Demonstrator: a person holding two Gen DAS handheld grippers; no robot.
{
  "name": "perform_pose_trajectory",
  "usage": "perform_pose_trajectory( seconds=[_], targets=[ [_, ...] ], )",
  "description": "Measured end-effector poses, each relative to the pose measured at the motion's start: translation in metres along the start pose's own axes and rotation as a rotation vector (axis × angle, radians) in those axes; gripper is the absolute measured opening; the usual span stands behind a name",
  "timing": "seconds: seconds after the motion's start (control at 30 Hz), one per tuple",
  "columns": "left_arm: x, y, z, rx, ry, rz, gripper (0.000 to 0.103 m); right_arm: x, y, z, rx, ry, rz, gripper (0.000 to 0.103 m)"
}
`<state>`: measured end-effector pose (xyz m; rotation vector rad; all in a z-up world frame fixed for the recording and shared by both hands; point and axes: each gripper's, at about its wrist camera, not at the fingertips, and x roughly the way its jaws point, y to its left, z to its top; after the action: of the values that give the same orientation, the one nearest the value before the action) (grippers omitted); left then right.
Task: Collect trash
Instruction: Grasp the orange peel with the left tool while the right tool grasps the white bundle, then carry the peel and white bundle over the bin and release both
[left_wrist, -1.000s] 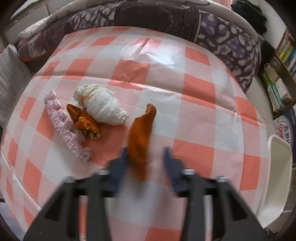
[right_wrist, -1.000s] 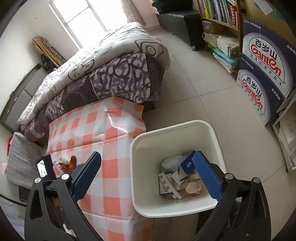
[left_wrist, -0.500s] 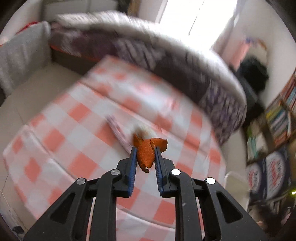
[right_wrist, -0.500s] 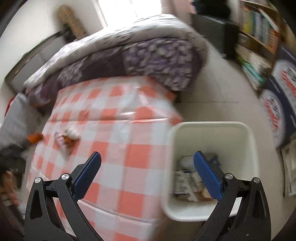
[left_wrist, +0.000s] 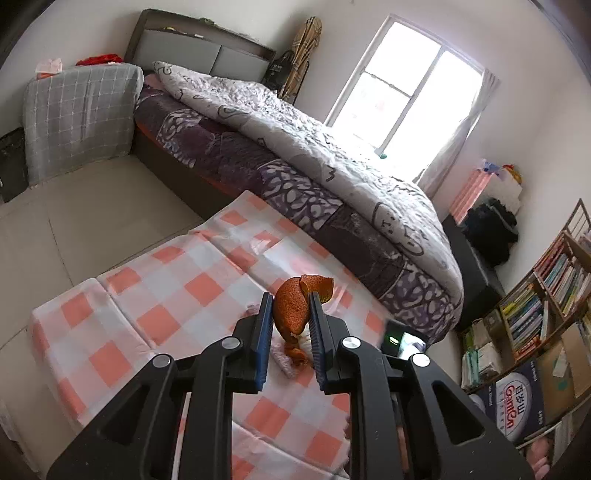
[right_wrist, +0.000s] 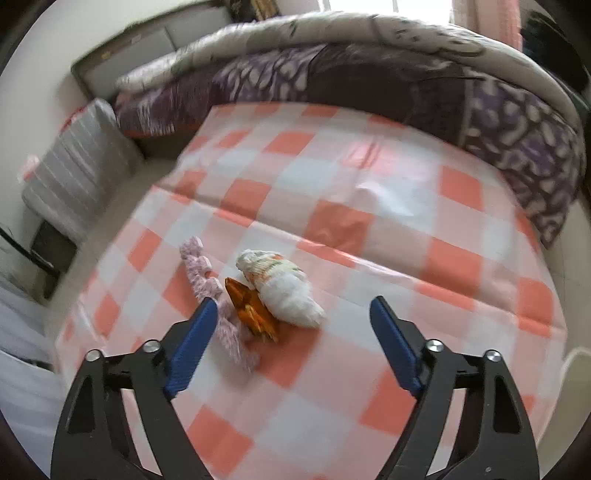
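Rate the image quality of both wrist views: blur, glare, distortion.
Left wrist view: sharp, the window blown out white, strong fisheye bending of walls and bookshelf. Right wrist view: motion-blurred, worst at the edges, the checked tablecloth smeared and bulging, crumpled tissue soft but readable.

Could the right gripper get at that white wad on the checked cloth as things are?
Probably yes. The right gripper, its jaws apart and just narrowing with nothing between them, points down at the white wad. Nothing covers the wad; only an orange peel lies against its side.
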<state>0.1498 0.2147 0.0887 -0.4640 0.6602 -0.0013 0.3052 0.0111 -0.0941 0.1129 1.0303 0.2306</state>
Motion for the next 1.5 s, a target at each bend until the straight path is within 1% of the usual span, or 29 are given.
perform_pose_trajectory(
  seconds=[0.03, 0.2, 0.3, 0.33, 0.37, 0.4, 0.43, 0.47, 0.57, 0.8, 0.97, 1.07, 1.2, 1.3, 1.43, 1.47, 1.5],
  targets=[
    [0.001, 0.003, 0.000, 0.003, 0.004, 0.007, 0.019, 0.007, 0.003, 0.001, -0.005, 0.008, -0.008, 0.071],
    [0.006, 0.017, -0.003, -0.001, 0.028, 0.043, 0.019, 0.040, 0.003, 0.009, 0.008, 0.049, -0.030, 0.060],
    [0.009, 0.026, -0.002, -0.016, 0.033, 0.050, 0.019, 0.053, 0.001, 0.007, 0.017, 0.081, -0.009, 0.059],
    [0.009, 0.027, -0.002, -0.021, 0.036, 0.053, 0.019, 0.055, 0.003, 0.005, 0.000, 0.076, -0.018, 0.059],
    [0.010, 0.027, -0.003, -0.024, 0.041, 0.051, 0.019, 0.055, 0.006, 0.004, -0.020, 0.072, -0.030, 0.057],
    [0.010, 0.028, -0.004, -0.026, 0.044, 0.049, 0.019, 0.053, 0.009, 0.003, -0.041, 0.072, -0.046, 0.035],
    [0.010, 0.028, -0.004, -0.027, 0.046, 0.048, 0.019, 0.051, 0.009, 0.002, -0.035, 0.076, -0.030, 0.032],
    [0.009, 0.028, -0.003, -0.028, 0.046, 0.045, 0.019, 0.048, 0.008, 0.002, -0.025, 0.077, -0.022, 0.031],
    [0.006, 0.028, -0.001, -0.041, 0.036, 0.031, 0.019, 0.027, 0.006, 0.000, -0.016, 0.024, -0.025, 0.031],
    [0.001, 0.016, -0.001, -0.044, 0.013, 0.008, 0.019, -0.054, -0.005, 0.006, 0.015, -0.116, -0.020, 0.031],
    [0.001, 0.006, -0.006, -0.026, 0.020, -0.007, 0.019, -0.094, -0.014, -0.001, 0.042, -0.155, -0.019, 0.032],
    [0.001, -0.001, -0.009, -0.004, 0.026, -0.017, 0.019, -0.123, -0.023, -0.016, 0.067, -0.182, -0.013, 0.032],
    [0.003, -0.010, -0.015, 0.021, 0.037, -0.023, 0.019, -0.148, -0.037, -0.038, 0.096, -0.201, -0.007, 0.032],
    [0.007, -0.017, -0.020, 0.034, 0.049, -0.025, 0.019, -0.161, -0.047, -0.058, 0.111, -0.213, -0.005, 0.032],
    [0.014, -0.028, -0.029, 0.058, 0.070, -0.024, 0.019, -0.173, -0.068, -0.080, 0.167, -0.229, 0.026, 0.032],
    [0.017, -0.031, -0.032, 0.066, 0.078, -0.023, 0.019, -0.174, -0.072, -0.084, 0.164, -0.234, 0.018, 0.032],
    [0.020, -0.035, -0.035, 0.076, 0.085, -0.020, 0.019, -0.176, -0.079, -0.089, 0.151, -0.243, -0.008, 0.032]
  ],
)
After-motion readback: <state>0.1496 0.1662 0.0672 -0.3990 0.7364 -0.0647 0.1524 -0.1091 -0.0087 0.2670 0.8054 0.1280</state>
